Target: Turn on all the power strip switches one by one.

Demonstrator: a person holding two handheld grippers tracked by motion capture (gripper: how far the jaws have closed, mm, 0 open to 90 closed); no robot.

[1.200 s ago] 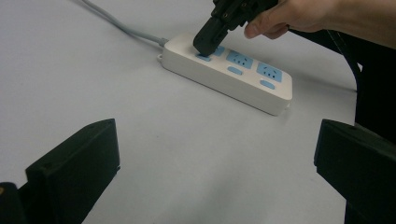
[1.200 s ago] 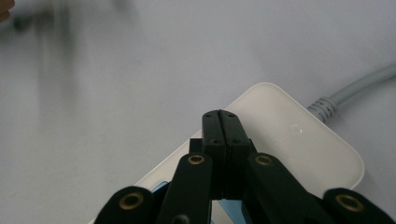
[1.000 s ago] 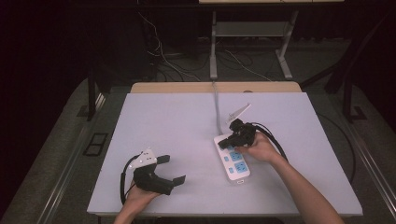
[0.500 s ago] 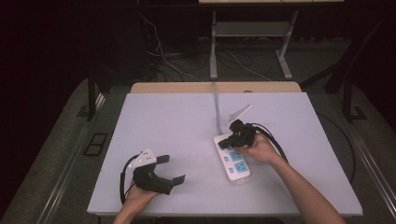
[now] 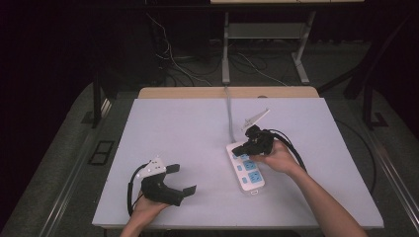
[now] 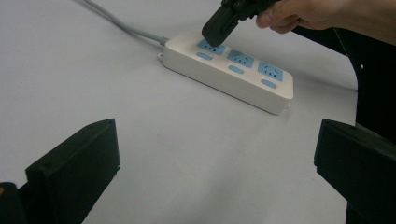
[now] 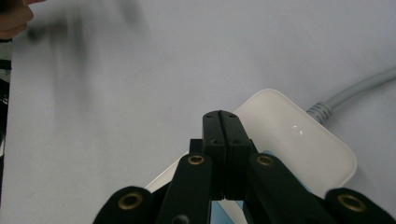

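While my right gripper (image 5: 245,147) presses its tip on the power strip (image 5: 245,170), I list what lies on the table (image 5: 188,128), each placed against that strip.

Item: power strip, white, three blue sockets with a blue button beside each, flat on the table, its grey cable (image 5: 229,113) running off its far end toward the table's far edge.

Item: right gripper, jaws pressed together with nothing between them, tip down on the socket (image 6: 210,46) nearest the cable end. In the right gripper view the closed tip (image 7: 221,135) stands over the strip's rounded white end (image 7: 299,135).

Item: left gripper (image 5: 180,180), well apart from the strip on its left, near the table's front edge, jaws spread wide and empty. It looks across at the strip (image 6: 229,70) and at the right gripper (image 6: 215,35).

Risks, as I judge them:
- Nothing braces the strip; a sideways push from my closed tip could slide or swing it on the smooth tabletop.
- The tip sits on the socket face, not plainly on the button (image 6: 203,56); a press aimed there may miss the switch.
- The blunt tip could skid off the glossy plastic if I bear down at a slant.
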